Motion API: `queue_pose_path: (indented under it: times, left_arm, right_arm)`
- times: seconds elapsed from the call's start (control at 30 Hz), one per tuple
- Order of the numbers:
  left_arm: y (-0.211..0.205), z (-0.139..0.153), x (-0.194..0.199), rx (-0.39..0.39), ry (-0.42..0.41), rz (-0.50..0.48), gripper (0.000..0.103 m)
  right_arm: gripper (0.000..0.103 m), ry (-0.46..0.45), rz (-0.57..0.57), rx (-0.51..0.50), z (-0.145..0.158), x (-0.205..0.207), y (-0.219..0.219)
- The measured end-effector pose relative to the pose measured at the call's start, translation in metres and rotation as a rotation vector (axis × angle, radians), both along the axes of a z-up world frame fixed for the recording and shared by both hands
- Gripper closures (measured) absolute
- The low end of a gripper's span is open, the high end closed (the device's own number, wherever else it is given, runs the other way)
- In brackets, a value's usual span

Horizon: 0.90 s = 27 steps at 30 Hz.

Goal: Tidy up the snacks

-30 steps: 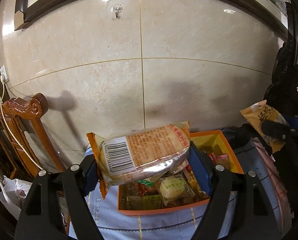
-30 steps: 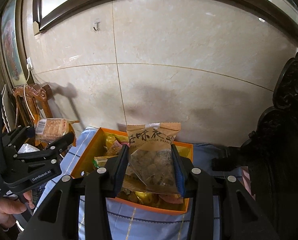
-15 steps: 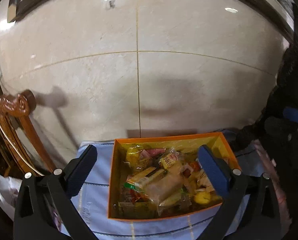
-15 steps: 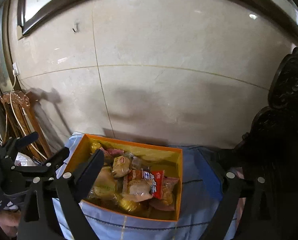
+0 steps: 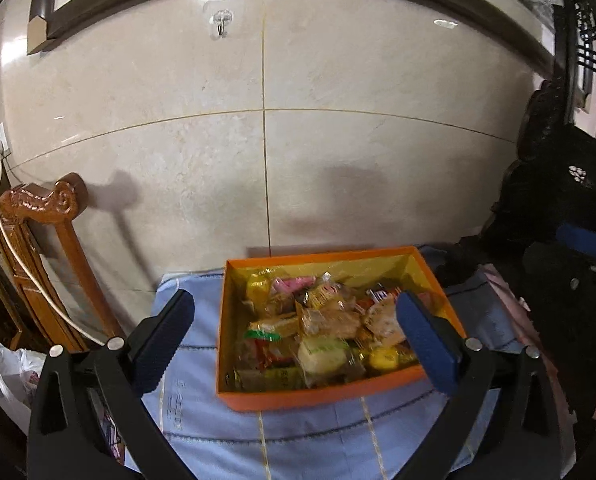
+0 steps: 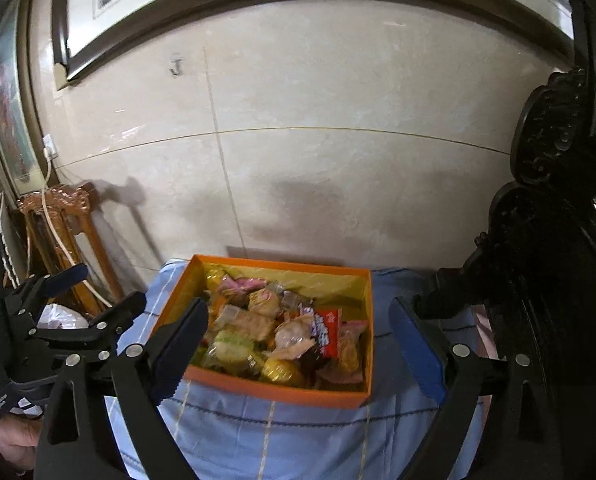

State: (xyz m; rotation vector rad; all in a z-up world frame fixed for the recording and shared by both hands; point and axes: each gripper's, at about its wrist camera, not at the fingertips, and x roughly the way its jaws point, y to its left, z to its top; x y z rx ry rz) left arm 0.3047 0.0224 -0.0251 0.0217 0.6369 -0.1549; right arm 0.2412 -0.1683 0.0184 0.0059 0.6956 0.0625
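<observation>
An orange box full of several wrapped snacks sits on a blue cloth by the wall. It also shows in the right wrist view, with a red packet on top of the pile. My left gripper is open and empty, its blue pads wide apart, held above and in front of the box. My right gripper is open and empty too, in front of the box. The left gripper also shows at the left of the right wrist view.
The blue cloth covers a small table against a tiled wall. A carved wooden chair with a white cable stands at the left, a white bag below it. Dark carved furniture stands at the right.
Both grippers opened and let go of their snack packets, which now lie in the box. Both grippers have drawn back and up a little.
</observation>
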Motion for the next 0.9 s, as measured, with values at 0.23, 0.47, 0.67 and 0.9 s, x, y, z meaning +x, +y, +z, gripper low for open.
queue_pose_path:
  times: [0.23,0.47,0.67,0.9]
  left_arm:
    - [0.008,0.000,-0.063,-0.010,0.011,-0.042,0.004]
    - [0.015,-0.003,-0.132,0.007,-0.002,-0.045,0.004]
    - [0.012,0.001,-0.193,0.028,-0.025,-0.050,0.004]
    - [0.006,0.004,-0.247,-0.009,-0.001,-0.015,0.004]
  right_arm:
    - [0.008,-0.017,-0.016,0.007,0.004,-0.058,0.010]
    - [0.004,-0.013,-0.062,0.007,-0.002,-0.123,0.015]
    - [0.004,0.000,-0.074,0.014,-0.009,-0.181,0.016]
    - [0.004,-0.037,-0.020,-0.034,-0.006,-0.240,0.016]
